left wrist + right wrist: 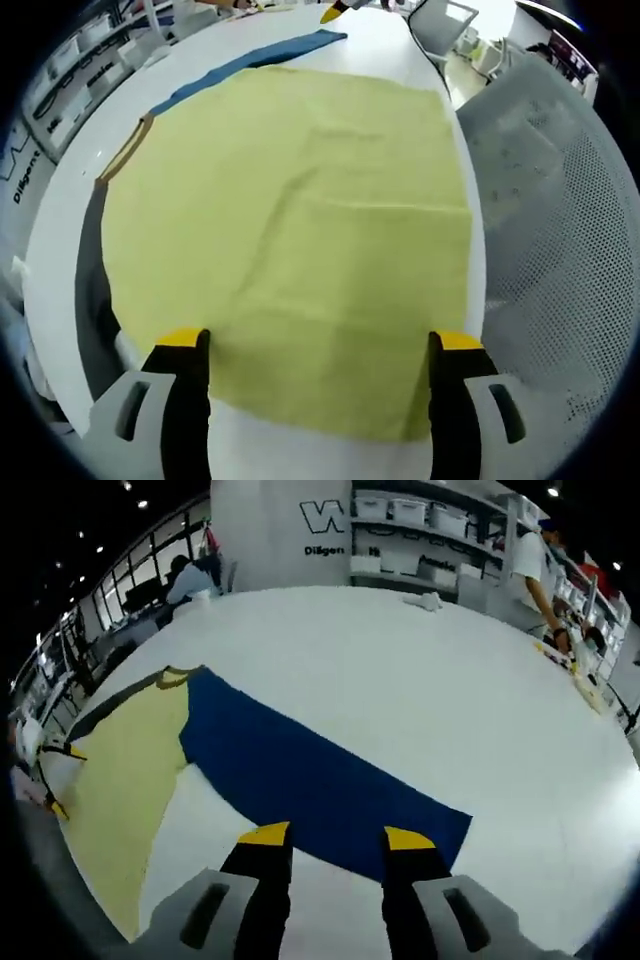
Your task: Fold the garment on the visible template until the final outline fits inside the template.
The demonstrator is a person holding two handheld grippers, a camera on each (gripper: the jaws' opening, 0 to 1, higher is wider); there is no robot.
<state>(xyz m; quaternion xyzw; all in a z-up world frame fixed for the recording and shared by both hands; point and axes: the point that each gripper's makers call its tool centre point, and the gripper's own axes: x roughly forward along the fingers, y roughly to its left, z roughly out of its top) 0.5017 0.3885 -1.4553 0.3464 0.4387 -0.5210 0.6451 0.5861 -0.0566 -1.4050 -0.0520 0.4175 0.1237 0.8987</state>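
Left gripper view: pale yellow fabric garment (290, 240) spread flat over the frame's centre on a white table (60, 215); dark blue fabric strip (250, 62) at upper left. Left gripper (322, 345), bottom, jaws spread apart, holding nothing. Grey mesh chair (560, 200) at right.

Right gripper view: right gripper (337, 834), bottom centre, jaws apart, empty, at the blue strip's near edge.

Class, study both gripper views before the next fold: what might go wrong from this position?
1. The yellow garment reaches close to the white table's edge beside a mesh chair; a pull that way might drag fabric off.
2. The left gripper is open above the near hem, so a careless pinch could bunch the creased cloth.
3. The blue sleeve stretches far out in front of the open right gripper; left unfolded, the outline probably stays too wide.
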